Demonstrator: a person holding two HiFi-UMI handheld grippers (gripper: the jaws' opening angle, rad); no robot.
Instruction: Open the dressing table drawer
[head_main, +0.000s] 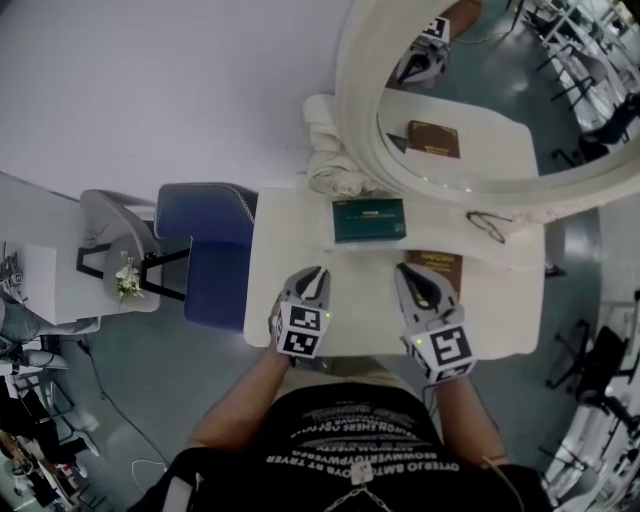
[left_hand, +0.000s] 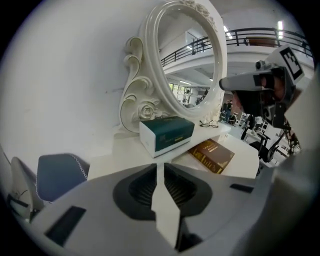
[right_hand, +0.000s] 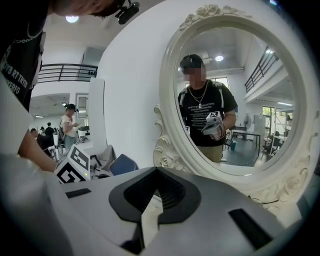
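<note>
The left gripper (head_main: 312, 273), barely parted and empty, and the closed right gripper (head_main: 409, 271) should be lowered squarely to the unseen drawer front beneath them.

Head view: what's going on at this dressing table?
A person stands at the white dressing table, a gripper in each hand over its front edge. The left gripper is barely open, the right gripper shut; neither holds anything. A green box, a brown book and glasses lie untouched. No open drawer shows.
</note>
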